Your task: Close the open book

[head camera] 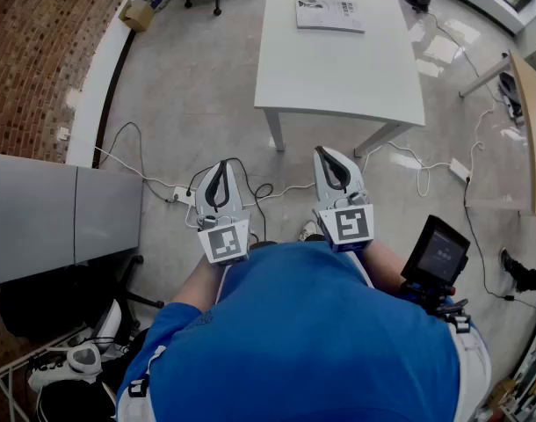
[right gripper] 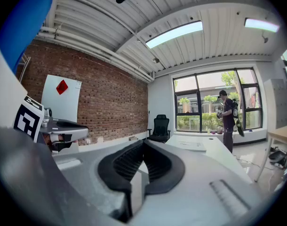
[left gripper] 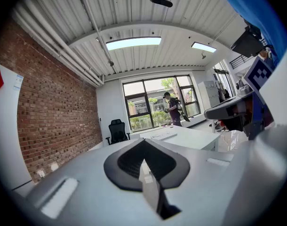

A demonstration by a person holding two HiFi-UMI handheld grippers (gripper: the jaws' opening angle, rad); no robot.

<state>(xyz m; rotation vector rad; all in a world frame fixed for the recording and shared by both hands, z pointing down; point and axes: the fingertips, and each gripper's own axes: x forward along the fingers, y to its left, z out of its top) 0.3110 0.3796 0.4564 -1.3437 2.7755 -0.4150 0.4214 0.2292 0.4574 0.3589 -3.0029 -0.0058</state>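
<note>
Your left hand-held gripper and right hand-held gripper are both pinched together, holding nothing, while the book lies well ahead at the far end of the counter, long axis crosswise, nearer your right.

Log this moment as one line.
task: not begun | left tool: shut, empty | right tool: shut, empty | book: on table, untouched, far from both tools
</note>
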